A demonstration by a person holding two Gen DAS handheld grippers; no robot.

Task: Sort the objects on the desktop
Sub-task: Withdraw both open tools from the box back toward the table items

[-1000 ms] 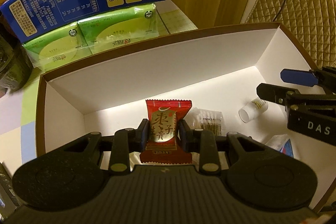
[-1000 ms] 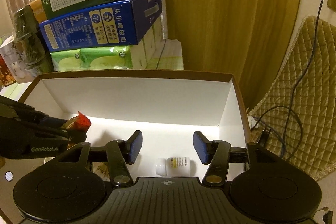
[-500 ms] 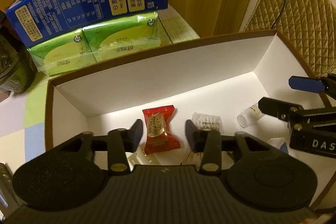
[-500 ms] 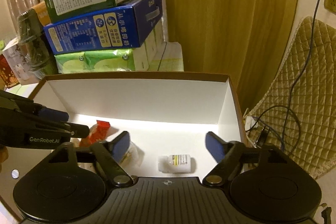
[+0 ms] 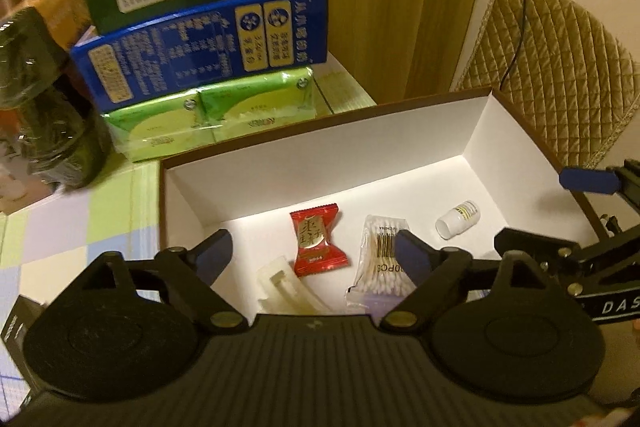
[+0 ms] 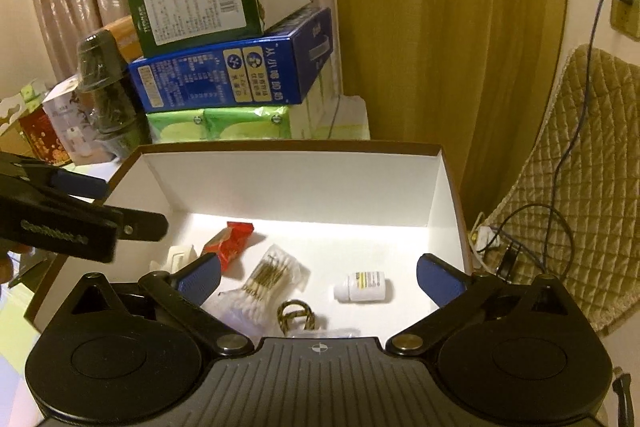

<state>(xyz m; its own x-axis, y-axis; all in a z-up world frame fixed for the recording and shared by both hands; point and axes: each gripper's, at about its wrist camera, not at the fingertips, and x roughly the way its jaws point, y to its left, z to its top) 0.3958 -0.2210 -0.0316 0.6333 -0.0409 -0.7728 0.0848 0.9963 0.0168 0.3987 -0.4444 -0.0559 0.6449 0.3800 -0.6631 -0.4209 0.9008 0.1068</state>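
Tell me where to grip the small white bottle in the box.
Likely across the labelled body of the small white bottle, coming from above. It lies on its side on the floor of the box, apart from the other items, so its round sides are clear for the fingers.

Left tongs (image 5: 314,253) opening above white box (image 5: 320,163).
Red candy packet (image 5: 318,239) lies flat inside, untouched, beside cotton swab bag (image 5: 380,259).
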